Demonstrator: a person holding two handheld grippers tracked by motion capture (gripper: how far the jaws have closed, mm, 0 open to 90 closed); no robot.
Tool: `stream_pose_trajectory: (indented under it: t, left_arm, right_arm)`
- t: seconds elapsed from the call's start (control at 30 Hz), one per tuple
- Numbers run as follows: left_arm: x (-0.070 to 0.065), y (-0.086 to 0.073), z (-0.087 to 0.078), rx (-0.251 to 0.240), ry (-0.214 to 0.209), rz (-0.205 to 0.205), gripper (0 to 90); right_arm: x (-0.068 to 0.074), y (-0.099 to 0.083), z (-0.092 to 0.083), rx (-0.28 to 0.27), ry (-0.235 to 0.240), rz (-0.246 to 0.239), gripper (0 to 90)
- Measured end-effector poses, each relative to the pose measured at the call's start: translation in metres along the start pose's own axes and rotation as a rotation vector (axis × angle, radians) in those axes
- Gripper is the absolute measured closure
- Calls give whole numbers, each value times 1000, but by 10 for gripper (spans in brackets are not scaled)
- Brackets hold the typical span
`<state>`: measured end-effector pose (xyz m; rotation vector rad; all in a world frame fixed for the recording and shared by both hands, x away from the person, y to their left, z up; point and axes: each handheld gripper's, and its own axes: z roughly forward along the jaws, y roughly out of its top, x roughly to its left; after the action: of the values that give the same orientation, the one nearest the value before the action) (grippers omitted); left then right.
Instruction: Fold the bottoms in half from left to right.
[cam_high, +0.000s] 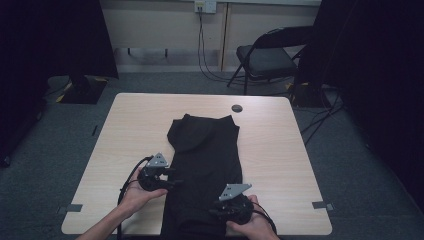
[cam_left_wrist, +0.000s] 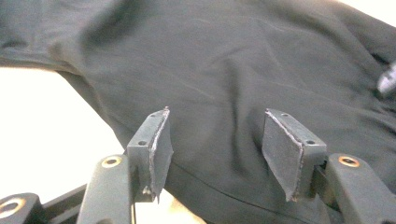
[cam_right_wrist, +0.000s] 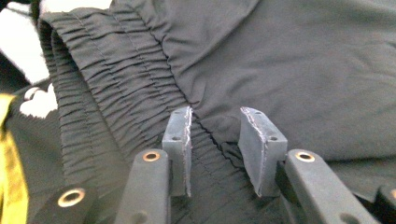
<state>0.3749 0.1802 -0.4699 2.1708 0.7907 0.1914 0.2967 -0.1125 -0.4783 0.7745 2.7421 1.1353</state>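
A black garment (cam_high: 207, 150) lies lengthwise down the middle of the light wooden table (cam_high: 135, 125), and its near end hangs over the front edge. My left gripper (cam_high: 175, 179) is at the garment's left edge. In the left gripper view its jaws (cam_left_wrist: 217, 140) stand apart over the hem, and neither pad presses the cloth (cam_left_wrist: 224, 70). My right gripper (cam_high: 214, 212) sits low on the garment near the front edge. In the right gripper view its jaws (cam_right_wrist: 217, 135) stand open over the gathered elastic waistband (cam_right_wrist: 116, 107), with a small ridge of cloth between them.
A round cable hole (cam_high: 237, 108) sits at the table's far edge. Grey tape marks lie at the front corners (cam_high: 74, 208) (cam_high: 322, 205). A folding chair (cam_high: 267, 57) and floor cables stand beyond the table. Dark curtains hang on both sides.
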Motion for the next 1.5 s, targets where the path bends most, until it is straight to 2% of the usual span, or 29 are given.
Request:
stream_pose_trajectory:
  t: [0.03,0.07,0.1,0.17,0.2,0.23,0.27,0.37,0.47,0.5,0.53,0.57,0.6,0.63,0.7,0.77,0.8,0.83,0.9,1.0,1.07,1.13,1.2,1.23,1.27,1.3,1.37,1.4,1.5]
  left_arm:
    - [1,0,1,5,18,0,423]
    - [4,-2,5,36,13,-3,419]
    - [5,-3,8,56,13,0,419]
    - [5,-7,13,98,-4,11,470]
    - [5,-7,13,98,-4,11,474]
    - [1,-8,12,103,4,52,491]
    - [0,-8,11,105,-11,53,526]
    - [-3,-8,8,109,-48,65,565]
    - [-1,-5,4,80,-58,51,569]
    - [5,2,-3,39,-46,35,553]
    - [5,2,-3,39,-46,35,550]
    - [13,8,-7,-11,-17,2,555]
    - [13,8,-7,-11,-17,2,564]
    - [24,13,-8,-33,5,-31,582]
    - [31,14,-3,-25,35,-40,607]
    - [37,10,7,4,36,-54,615]
    - [38,8,11,25,23,-56,610]
    - [39,6,14,36,3,-67,587]
    - [35,3,18,58,12,-61,531]
    - [28,1,21,81,17,-36,494]
    - [24,2,21,89,19,-28,471]
    - [21,2,22,94,13,-6,469]
    - [19,2,23,95,8,3,473]
    - [15,2,24,87,-36,-11,482]
    - [12,3,25,95,-46,-3,499]
    - [10,3,25,101,-39,11,500]
    - [9,5,24,98,-42,3,501]
    - [11,7,21,84,-44,-4,521]
    - [20,10,12,23,2,-43,524]
  right_arm:
    - [2,-6,1,-17,44,0,628]
    - [3,-8,0,-20,53,3,605]
    - [3,-8,-1,-17,33,9,518]
    - [2,-6,-1,-3,28,19,477]
    - [2,-6,-1,-3,28,19,477]
    - [0,0,-5,-21,12,21,414]
    - [-4,3,-8,-44,27,42,426]
    - [-21,15,-15,-98,-54,76,408]
    - [-48,25,-19,-129,-166,139,427]
    - [-60,27,-20,-142,-185,166,427]
    - [-60,27,-20,-142,-185,166,427]
    - [-83,30,-18,-142,-240,212,422]
    - [-83,30,-18,-142,-240,212,422]
    - [-101,29,-13,-121,-269,232,423]
    - [-110,27,-4,-80,-295,236,433]
    - [-111,22,6,-33,-306,218,499]
    - [-109,19,10,-10,-315,197,496]
    - [-105,18,11,-15,-335,172,498]
    - [-97,17,9,10,-350,127,498]
    - [-90,9,3,9,-344,122,496]
    - [-88,3,-2,6,-339,145,491]
    - [-84,0,-7,19,-350,131,468]
    - [-82,-4,-10,15,-333,134,466]
    - [-82,-6,-11,8,-324,128,468]
    - [-83,-7,-11,5,-314,133,470]
    - [-85,-6,-9,2,-298,141,470]
    - [-88,-4,-6,-3,-284,141,461]
    - [-89,-2,-4,-7,-280,136,462]
    - [-92,2,2,-29,-276,127,459]
